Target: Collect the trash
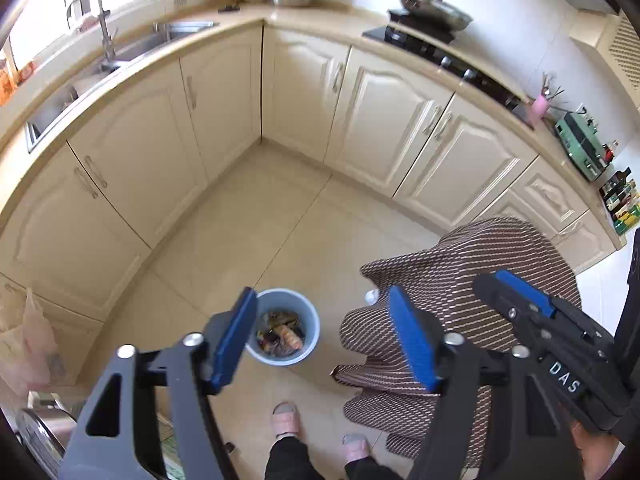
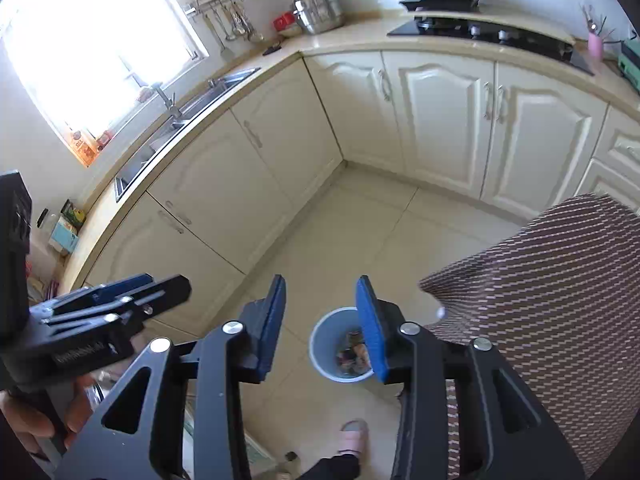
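Wrappers are seen already dropped in the blue bin [image 1: 285, 326] at lower centre; the left tool [image 1: 324, 336] and right tool [image 2: 322, 328] are held open and empty above it.

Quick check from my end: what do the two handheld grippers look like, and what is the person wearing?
Both the left gripper and right gripper are black angular frames with silver pivot screws and flat blue finger pads. The right gripper's body carries white letters "DAS". No cables show. The person wears dark trousers and pale slippers.
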### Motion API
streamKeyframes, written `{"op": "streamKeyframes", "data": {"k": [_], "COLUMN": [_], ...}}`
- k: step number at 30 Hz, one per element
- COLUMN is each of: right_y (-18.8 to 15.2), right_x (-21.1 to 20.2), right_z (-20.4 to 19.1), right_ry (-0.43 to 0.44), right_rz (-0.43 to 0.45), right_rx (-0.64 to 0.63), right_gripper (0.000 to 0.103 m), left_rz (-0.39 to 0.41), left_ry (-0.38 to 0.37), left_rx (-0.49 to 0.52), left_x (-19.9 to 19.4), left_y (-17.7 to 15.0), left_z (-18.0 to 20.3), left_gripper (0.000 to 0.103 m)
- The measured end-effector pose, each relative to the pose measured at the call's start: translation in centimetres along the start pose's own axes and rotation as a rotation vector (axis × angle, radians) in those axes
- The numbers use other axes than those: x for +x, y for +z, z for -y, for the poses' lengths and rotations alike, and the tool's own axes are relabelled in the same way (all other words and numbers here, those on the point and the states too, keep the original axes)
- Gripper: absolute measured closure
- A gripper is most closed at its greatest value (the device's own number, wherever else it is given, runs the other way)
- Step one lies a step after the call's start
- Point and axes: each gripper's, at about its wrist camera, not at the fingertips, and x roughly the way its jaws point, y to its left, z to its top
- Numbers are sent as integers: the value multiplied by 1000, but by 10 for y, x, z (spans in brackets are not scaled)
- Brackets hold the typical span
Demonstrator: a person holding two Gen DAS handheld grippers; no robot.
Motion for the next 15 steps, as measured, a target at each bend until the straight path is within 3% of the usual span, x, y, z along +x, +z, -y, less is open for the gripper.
{"op": "streamKeyframes", "data": {"k": [9,15], "right_y": [-23,-42], "right_x": [-106,-164], "right_z": [59,75], "right_ry": [-51,-68], "right_rz": [102,183], "right_rx": [-64,-88], "right_gripper": [46,34], "left_rz": [141,228], "left_ry": [55,69], "left_rx": [24,46], "left_x": [-74,-120], "left_y": [-53,-76], "left_z": [108,153], "left_gripper": [30,30]}}
